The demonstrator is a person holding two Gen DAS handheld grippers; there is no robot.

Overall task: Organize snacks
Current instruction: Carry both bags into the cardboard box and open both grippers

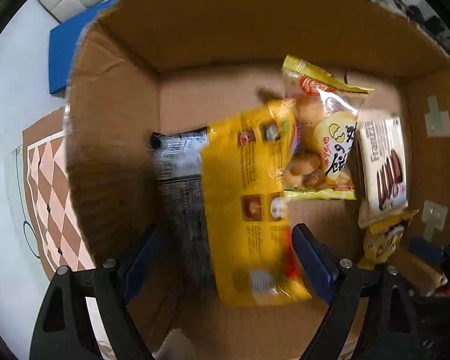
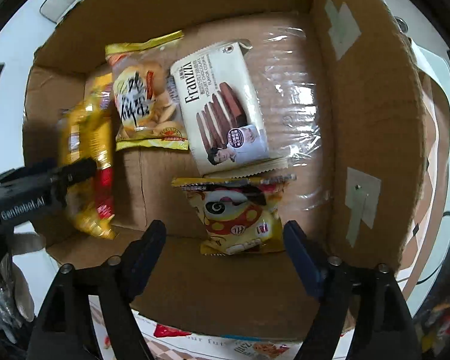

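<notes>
A cardboard box (image 1: 111,126) holds several snack packs. In the left wrist view my left gripper (image 1: 225,258) hangs open over the box, and a blurred long yellow pack (image 1: 249,198) lies between and beyond its fingers, not pinched. A dark pack (image 1: 180,162) lies to its left, a clear yellow cracker bag (image 1: 321,138) and a cream Franzzi wafer pack (image 1: 384,162) to its right. In the right wrist view my right gripper (image 2: 225,240) is open and empty above a small yellow cartoon pack (image 2: 240,216). The wafer pack (image 2: 225,108), cracker bag (image 2: 144,96) and yellow pack (image 2: 87,156) show there too.
The box (image 2: 366,120) stands on a white table (image 1: 12,96) with a checkered mat (image 1: 51,198). A blue box (image 1: 66,54) lies behind the cardboard box. More snack packs (image 2: 264,348) lie on the table in front of it. The left gripper's body (image 2: 30,192) reaches in from the left.
</notes>
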